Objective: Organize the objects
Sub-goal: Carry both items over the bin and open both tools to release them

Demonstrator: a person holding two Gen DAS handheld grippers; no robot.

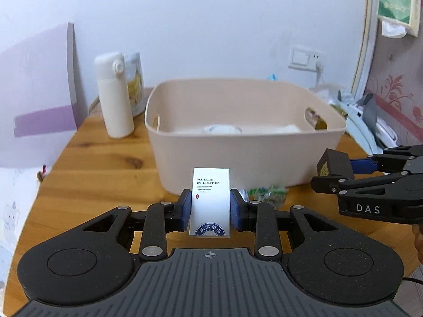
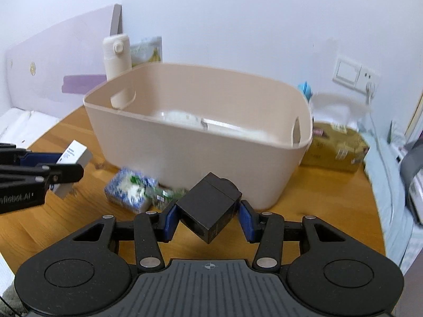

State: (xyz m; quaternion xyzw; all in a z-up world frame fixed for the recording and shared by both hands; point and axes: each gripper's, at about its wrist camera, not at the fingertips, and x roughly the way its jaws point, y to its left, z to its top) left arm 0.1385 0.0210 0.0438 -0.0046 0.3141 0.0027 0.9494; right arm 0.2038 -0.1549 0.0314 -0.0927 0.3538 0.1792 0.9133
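1. Progress: the task reads as about midway. The beige bin (image 1: 246,132) already holds some pale, whitish items on its floor; what they are is too blurred to tell.
2. In hand: two more things are gripped and off the worktop (image 1: 105,163), which suggests both are headed for the bin. Neither is over the rim yet.
3. Left claw (image 1: 210,206): narrow, pads pressed on the two long sides of a white box (image 1: 210,198). In the left view the box stands upright at 6 o'clock of the bin, near its front wall.
4. Right claw (image 2: 208,218): partly closed, clamping a black box (image 2: 208,206) that sits tilted, one corner hanging down between the pads. In the right view it is at 6 o'clock of the bin; in the left view it shows at 3 o'clock.
5. Left to do: a blue-and-white packet (image 2: 129,191) and a green-printed wrapper (image 2: 164,194) lie on the worktop against the bin's front wall, between the two claws. These look like the remaining loose items.
6. Probably not part of the job: a white flask (image 1: 113,95) at 10 o'clock of the bin and a gold carton (image 2: 335,148) at 3 o'clock; I cannot tell.
7. Looks: the white box is a slim glossy carton with black English print and a blue round badge low on its face. The black box is matte and squarish, with a gold emblem on one face.
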